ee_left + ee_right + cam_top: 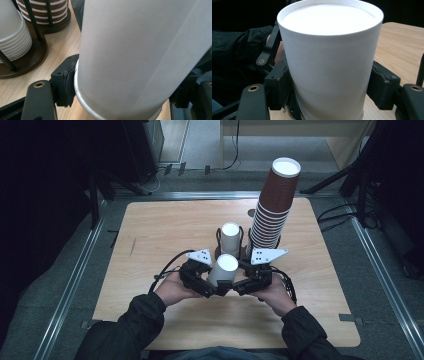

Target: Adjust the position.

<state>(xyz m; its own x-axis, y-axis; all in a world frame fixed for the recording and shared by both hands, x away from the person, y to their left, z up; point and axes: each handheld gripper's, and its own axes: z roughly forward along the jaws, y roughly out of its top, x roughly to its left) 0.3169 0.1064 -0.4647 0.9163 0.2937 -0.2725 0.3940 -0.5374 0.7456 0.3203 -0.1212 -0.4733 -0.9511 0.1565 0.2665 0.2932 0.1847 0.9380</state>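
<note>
- Where the high view looks down on the wooden bench point(165, 235), a white cup point(223, 270) stands upside down near the person's edge, pinched between the left claw point(214, 287) and the right claw point(239, 286), each held in 1 hand
- Both claws close on the lower part of that cup from opposite sides, so each is narrowed onto it and holds it
- Just behind the cup, a short white cup stack point(231, 237) sits in a dark holder, and beside it a tall brown cup stack point(274, 210) rises and leans a little to the right
- From the left gripper view, the white cup point(135, 57) is very close, its rolled rim low down by the bench point(62, 47); 1 black pad point(65, 83) of the left claw presses its wall just above the rim
- Farther off in that view stand the white cup stack point(12, 37) and the brown cup stack point(42, 11), each ringed by thin dark rods on a round dark base point(27, 61)
- From the right gripper view, the white cup point(329, 65) shows its flat closed bottom on top; the right claw's black pads point(383, 85) sit against both its sides, gripping it
- At the left of that view, a dark sleeve point(239, 47) and part of the left claw point(270, 53) touch the cup's far side
</note>
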